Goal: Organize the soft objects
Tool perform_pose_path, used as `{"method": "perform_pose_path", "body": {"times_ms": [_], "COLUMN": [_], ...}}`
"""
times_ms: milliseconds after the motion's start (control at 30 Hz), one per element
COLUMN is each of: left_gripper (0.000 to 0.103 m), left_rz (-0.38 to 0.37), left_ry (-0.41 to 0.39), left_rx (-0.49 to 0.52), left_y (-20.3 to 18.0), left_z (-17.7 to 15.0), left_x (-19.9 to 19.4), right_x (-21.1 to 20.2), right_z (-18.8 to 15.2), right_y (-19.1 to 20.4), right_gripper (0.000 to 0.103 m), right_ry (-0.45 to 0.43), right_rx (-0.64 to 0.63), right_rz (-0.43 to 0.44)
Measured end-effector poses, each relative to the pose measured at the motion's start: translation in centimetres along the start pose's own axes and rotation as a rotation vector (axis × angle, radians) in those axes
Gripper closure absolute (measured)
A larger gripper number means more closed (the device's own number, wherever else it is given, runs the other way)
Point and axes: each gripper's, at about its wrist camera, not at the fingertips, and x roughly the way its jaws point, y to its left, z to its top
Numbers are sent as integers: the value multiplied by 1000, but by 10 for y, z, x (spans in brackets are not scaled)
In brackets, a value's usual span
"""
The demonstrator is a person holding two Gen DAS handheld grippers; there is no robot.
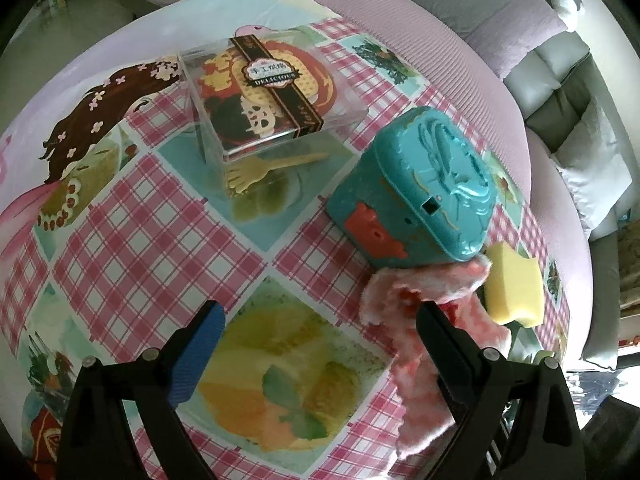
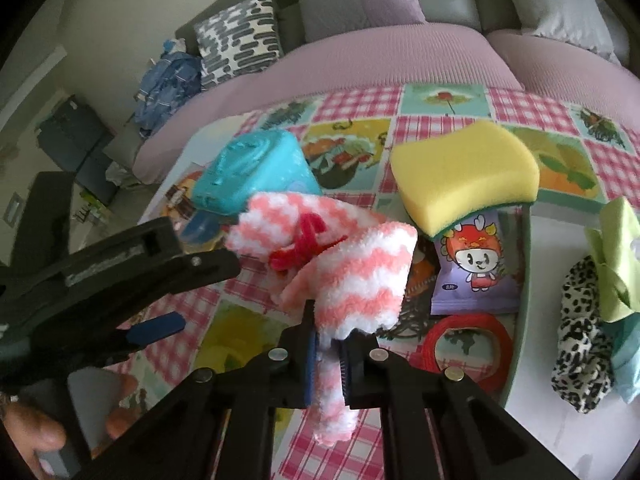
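A pink-and-white fuzzy cloth [image 2: 352,272] tied with a red pipe cleaner hangs above the checked tablecloth, and my right gripper [image 2: 330,336] is shut on its lower edge. In the left wrist view the same cloth [image 1: 400,344] sits just right of my left gripper [image 1: 320,312], which is open with nothing between its blue pads. A yellow sponge [image 2: 464,172] with a green underside lies behind the cloth, next to a teal plastic case [image 2: 256,172]. The left gripper [image 2: 192,300] also shows at the left of the right wrist view, with a hand [image 2: 36,432] on its handle.
A clear gift box [image 1: 264,96] stands left of the teal case [image 1: 416,196]. A purple snack packet [image 2: 472,272] and a red ring [image 2: 468,344] lie beside a green-rimmed white tray [image 2: 524,280] holding a leopard scrunchie [image 2: 580,340] and green cloth [image 2: 616,264]. A pink sofa runs behind.
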Motion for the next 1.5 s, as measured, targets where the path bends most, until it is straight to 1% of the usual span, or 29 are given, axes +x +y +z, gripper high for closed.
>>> {"method": "perform_pose_path", "body": {"times_ms": [100,233,300,400,500,567,633,700,767,933,1033,1200,1267,1300,1367,1400,1433,1500], "left_gripper": [7,7,7,8,10,20,21,24,35,42,47,58,67,68,72,76,83,84], "left_rz": [-16,-32,-39,-55,-66,-70,-76,-78,-81,-88,-107,-113,-108,-108,-115,-120,-128,-139], "left_ry": [-6,-5,-1,5,12,24,45,61,76,105,106,114,111,110,109,109,109,107], "left_rx": [5,20,33,60,93,123,148,167,186,207,213,225,228,229,232,231,230,227], "left_y": [-1,-4,-8,-17,-29,-38,-47,-54,-62,-67,-69,-76,-77,-78,-78,-78,-75,-72], "left_z": [-1,-2,-3,-5,-6,-8,-11,-14,-16,-18,-19,-19,-20,-20,-19,-20,-20,-19], "left_x": [-3,-6,-5,-3,1,6,13,19,24,32,30,36,38,39,41,41,39,37], "right_x": [-10,-18,-20,-14,-6,-5,-5,-4,-1,5,5,7,9,10,10,10,10,9], "right_z": [-4,-9,-13,-18,-21,-21,-22,-22,-24,-26,-27,-25,-25,-24,-25,-25,-25,-25], "right_y": [1,3,0,-8,-18,-21,-24,-26,-27,-32,-33,-34,-34,-35,-37,-38,-39,-40], "right_gripper": [93,93,93,93,93,93,93,93,93,93,93,93,93,93,93,93,93,93], "right_ry": [-10,-4,7,56,99,108,108,115,129,159,162,163,167,168,168,168,167,165], "right_rx": [-6,-22,-10,17,62,73,81,85,90,100,103,106,111,113,121,125,128,135], "right_rz": [22,-5,6,-30,-38,-50,-51,-60,-71,-87,-86,-86,-87,-87,-84,-84,-85,-84]}}
